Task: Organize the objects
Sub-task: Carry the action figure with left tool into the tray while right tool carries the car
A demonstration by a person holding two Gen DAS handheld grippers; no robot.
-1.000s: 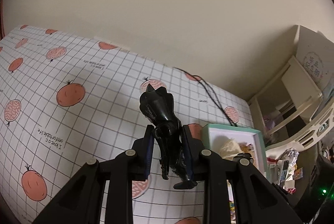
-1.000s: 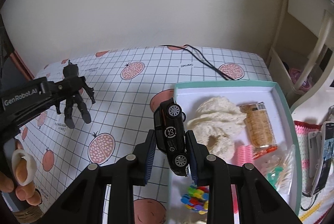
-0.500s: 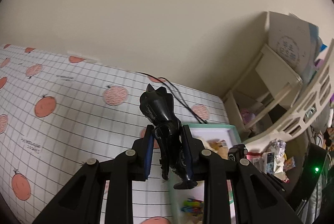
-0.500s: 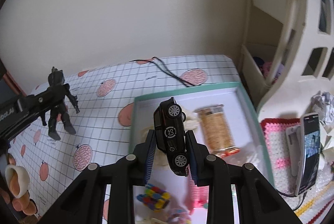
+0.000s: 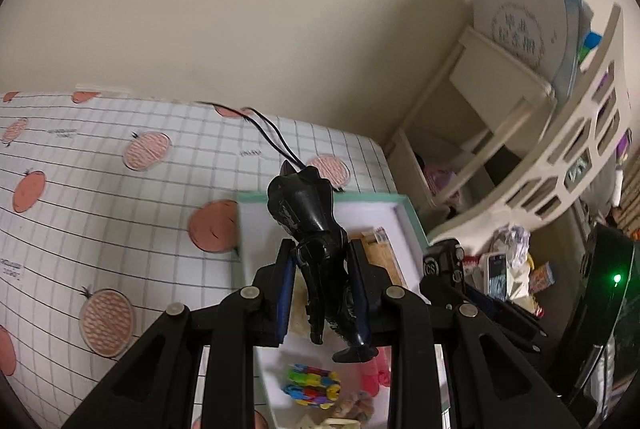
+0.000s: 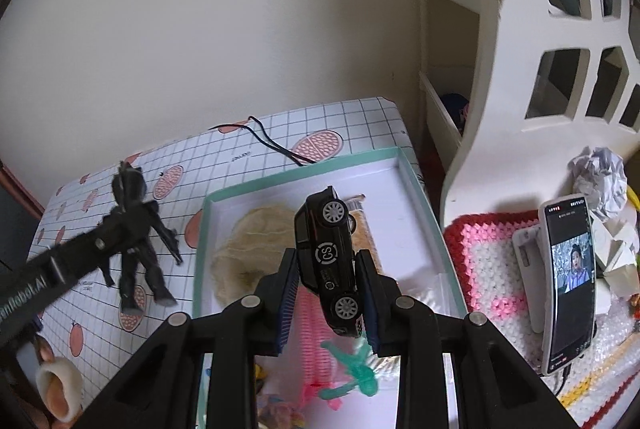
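My left gripper (image 5: 320, 271) is shut on a black action figure (image 5: 306, 207), held up above the near left part of a white tray with a mint rim (image 5: 410, 217). From the right wrist view the same figure (image 6: 134, 225) hangs over the tablecloth just left of the tray rim (image 6: 202, 229). A black toy car (image 6: 326, 253) stands nose-up in my right gripper (image 6: 328, 283), which is shut on it above the tray's middle. That car (image 5: 440, 261) also shows at the right in the left wrist view.
In the tray lie a cream knitted piece (image 6: 244, 253), a snack packet (image 6: 366, 233), a pink coil (image 6: 312, 317), a green figure (image 6: 356, 369) and a colourful toy (image 5: 310, 387). Right of it are a crochet mat (image 6: 488, 269), a phone (image 6: 568, 277) and a white shelf unit (image 6: 520, 69). A black cable (image 6: 276, 145) crosses the tablecloth.
Both grippers have swung right, each still holding its toy. The figure has come from over the open tablecloth to the tray's left edge; the car sits further right over the tray.
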